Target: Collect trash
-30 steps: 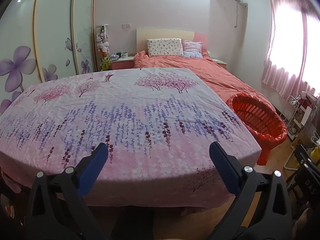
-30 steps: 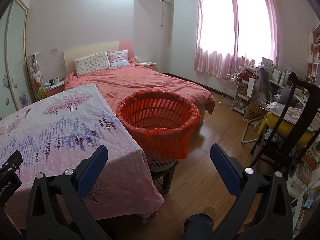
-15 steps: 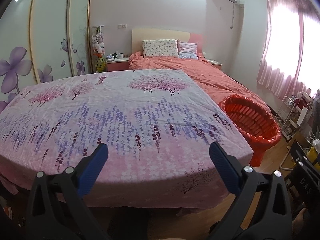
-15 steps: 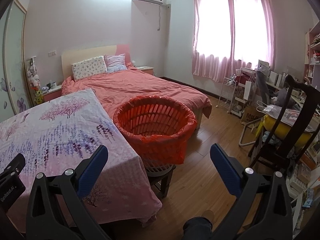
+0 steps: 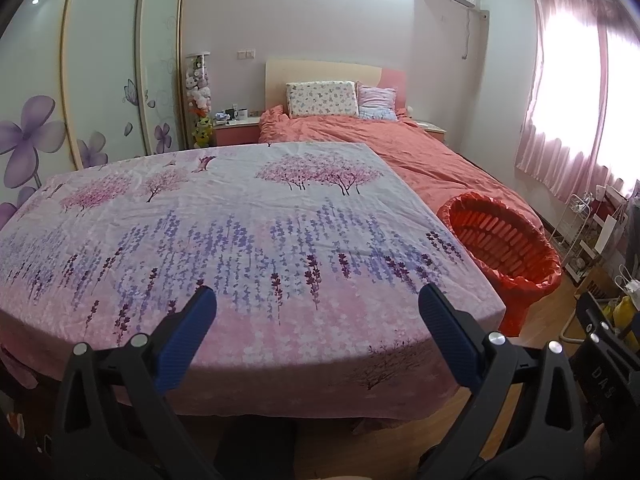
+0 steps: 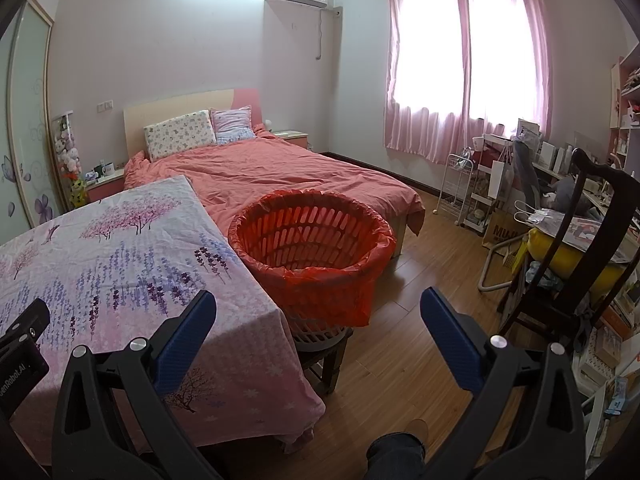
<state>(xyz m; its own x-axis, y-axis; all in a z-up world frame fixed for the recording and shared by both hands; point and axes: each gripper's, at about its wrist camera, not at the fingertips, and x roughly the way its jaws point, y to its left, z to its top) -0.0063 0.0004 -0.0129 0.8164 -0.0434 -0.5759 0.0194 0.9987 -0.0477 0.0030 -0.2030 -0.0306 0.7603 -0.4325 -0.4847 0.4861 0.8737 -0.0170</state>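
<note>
Both grippers, left (image 5: 316,316) & right (image 6: 318,318), spread wide, empty. Basket (image 6: 312,236) w/ red liner at 12 o'clock beside table (image 5: 240,232); no trash visible, so scan before reaching.

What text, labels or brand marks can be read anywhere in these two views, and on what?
"enRobot.AI", start cut off: on the left gripper's body.
"DAS": on the right gripper's body.
"MUJ", cut off: on the brown paper bag.
Desk and shelf items: too small to read.
</note>
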